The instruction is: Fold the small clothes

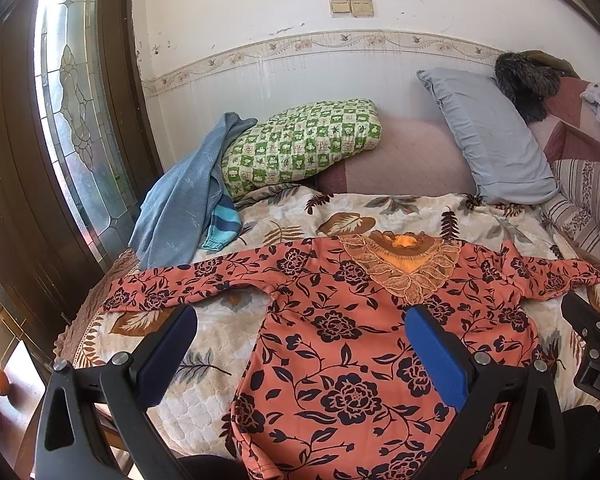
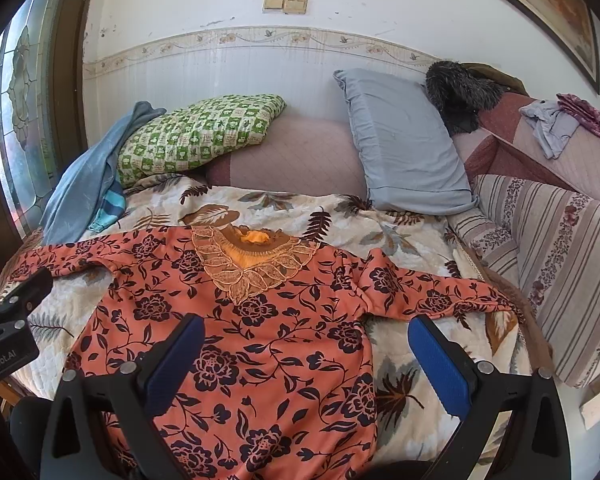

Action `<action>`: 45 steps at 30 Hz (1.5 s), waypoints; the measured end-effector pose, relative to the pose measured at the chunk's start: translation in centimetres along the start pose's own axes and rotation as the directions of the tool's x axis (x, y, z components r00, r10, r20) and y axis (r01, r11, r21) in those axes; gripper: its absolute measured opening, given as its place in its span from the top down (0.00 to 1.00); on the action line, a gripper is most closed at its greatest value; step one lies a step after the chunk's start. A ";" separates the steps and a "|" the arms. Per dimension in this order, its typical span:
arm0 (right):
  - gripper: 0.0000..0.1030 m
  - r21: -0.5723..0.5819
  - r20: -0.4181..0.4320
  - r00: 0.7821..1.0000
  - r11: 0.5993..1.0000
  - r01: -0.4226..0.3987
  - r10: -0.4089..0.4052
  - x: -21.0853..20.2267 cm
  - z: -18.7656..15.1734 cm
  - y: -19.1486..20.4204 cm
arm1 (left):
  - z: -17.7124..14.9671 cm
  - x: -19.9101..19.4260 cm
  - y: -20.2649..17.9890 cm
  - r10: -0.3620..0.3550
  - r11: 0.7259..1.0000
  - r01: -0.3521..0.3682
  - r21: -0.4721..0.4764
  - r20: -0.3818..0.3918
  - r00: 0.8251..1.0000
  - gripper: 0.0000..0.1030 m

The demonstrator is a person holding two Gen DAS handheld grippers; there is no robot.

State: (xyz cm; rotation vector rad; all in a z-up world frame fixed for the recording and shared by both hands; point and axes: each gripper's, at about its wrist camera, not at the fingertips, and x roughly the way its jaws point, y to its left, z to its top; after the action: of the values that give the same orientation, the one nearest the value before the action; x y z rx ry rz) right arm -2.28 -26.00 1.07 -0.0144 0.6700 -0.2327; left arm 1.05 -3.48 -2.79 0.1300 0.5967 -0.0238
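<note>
Floral blouse (image 1: 340, 344) lies flat, sleeves out; no folds yet. We hold left gripper (image 1: 300, 350) and right gripper (image 2: 306, 354) released, empty.

My left gripper (image 1: 300, 344): matt black plastic arms, bright metal pins, blue ribbed pads (image 1: 436, 356). My right gripper (image 2: 306, 354): same build. Orange long-sleeved top with dark floral print (image 2: 260, 344): thin smooth cloth, slight sheen; stiff openwork lace collar (image 2: 252, 268). Cream leaf-print bedspread (image 2: 416, 384): quilted, soft, matt. Green checked cushion (image 1: 304, 140): puckered cotton-like cloth. Grey-blue pillow (image 2: 404, 144): smooth, creased fabric. Dark brown door frame (image 1: 16, 200): grooved wood, semi-gloss. Leaded window pane (image 1: 80, 92): textured glass.
</note>
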 end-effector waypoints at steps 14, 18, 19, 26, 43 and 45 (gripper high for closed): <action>0.00 0.022 -0.007 1.000 1.000 0.003 -0.002 -0.1 0.0 -0.3 | 0.0 -0.1 -0.5 -0.001 1.000 0.001 0.013 -0.007 1.000 0.00; 0.00 0.019 -0.023 1.000 1.000 0.017 -0.016 0.9 -0.2 -0.6 | 0.1 0.7 -1.1 0.002 1.000 -0.002 0.026 -0.015 1.000 0.00; 0.00 0.022 -0.027 0.999 1.000 0.020 -0.019 1.1 -0.3 -0.7 | 0.2 1.0 -1.2 0.003 1.000 -0.002 0.027 -0.017 1.000 0.00; 0.00 0.041 -0.086 0.996 0.999 0.033 -0.030 3.5 -0.5 -1.5 | 0.8 3.1 -2.0 -0.005 0.999 0.006 0.035 -0.030 1.000 0.00; 0.00 0.186 -0.172 0.984 0.982 -0.020 0.052 14.8 -0.7 -9.0 | 2.7 18.0 -5.6 -0.082 0.996 0.078 -0.050 -0.085 0.993 0.00; 0.00 0.333 -0.153 0.984 0.942 -0.040 0.096 16.9 -1.5 -13.6 | 2.4 20.8 -5.8 -0.093 0.992 0.084 -0.098 -0.099 0.991 0.00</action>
State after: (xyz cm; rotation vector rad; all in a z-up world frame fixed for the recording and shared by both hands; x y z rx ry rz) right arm 6.73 -42.88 -9.26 0.3523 0.7910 -0.2786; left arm 19.25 -9.21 -13.19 0.0135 0.7058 -0.0755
